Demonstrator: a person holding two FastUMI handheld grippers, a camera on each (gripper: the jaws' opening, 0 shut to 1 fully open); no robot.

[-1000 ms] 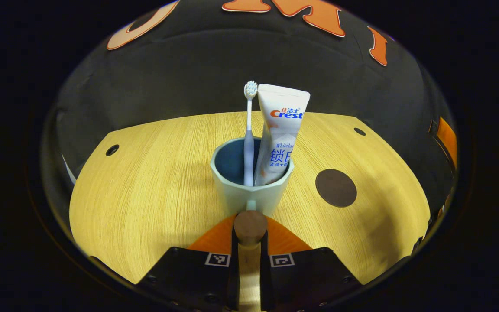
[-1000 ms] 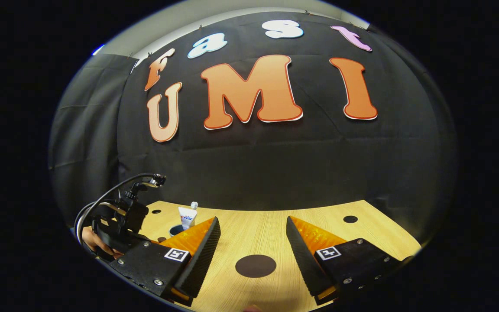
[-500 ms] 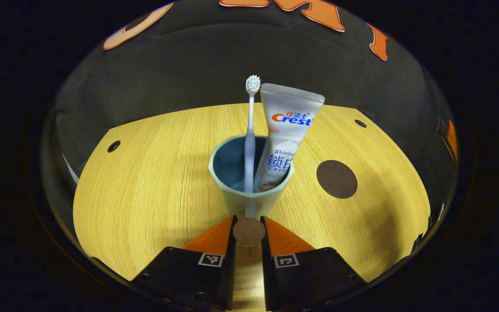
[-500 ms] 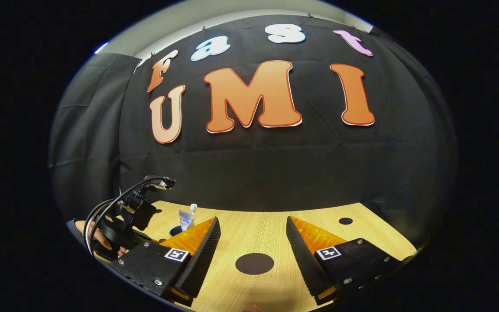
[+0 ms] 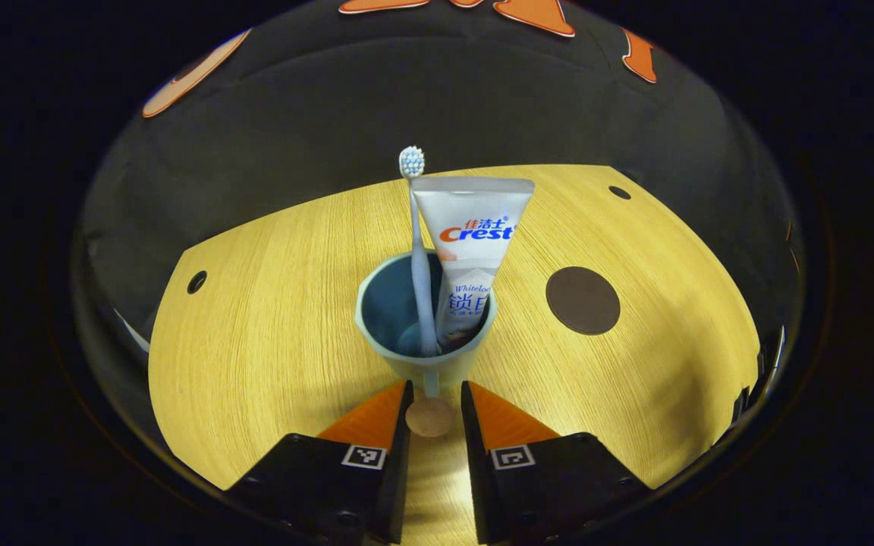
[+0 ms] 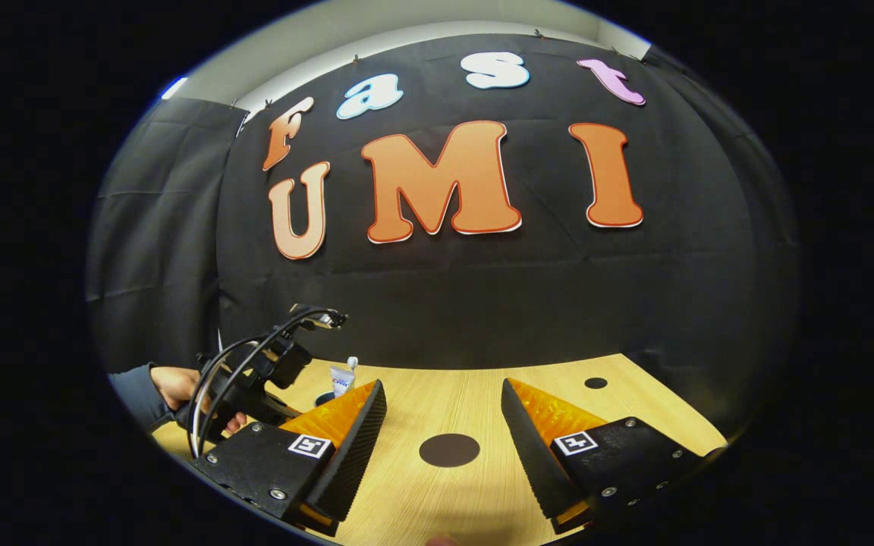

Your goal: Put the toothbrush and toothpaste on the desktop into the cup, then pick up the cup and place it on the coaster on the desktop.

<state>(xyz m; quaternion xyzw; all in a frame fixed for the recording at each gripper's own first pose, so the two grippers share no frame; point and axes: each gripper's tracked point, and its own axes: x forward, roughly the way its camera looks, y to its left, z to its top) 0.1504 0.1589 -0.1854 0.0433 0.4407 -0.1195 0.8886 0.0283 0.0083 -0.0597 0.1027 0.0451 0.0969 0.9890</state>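
A pale blue-green cup holds a grey toothbrush and a white toothpaste tube, both standing up out of it. My left gripper is shut on the cup's handle, whose round brown end sits between the orange fingers. The dark round coaster lies on the wooden desktop, to the right of the cup and apart from it. My right gripper hangs open over the desktop, with the coaster seen between its fingers. Far left, the toothpaste tube shows in the right gripper view.
The wooden desktop has small dark holes near its corners. Black cloth walls close it in behind. In the right gripper view, a hand in a grey sleeve holds the other gripper with looping cables.
The left gripper has tilted to look down more steeply into the cup, still holding its handle. In the right gripper view the other gripper and cup have drifted right, towards the coaster.
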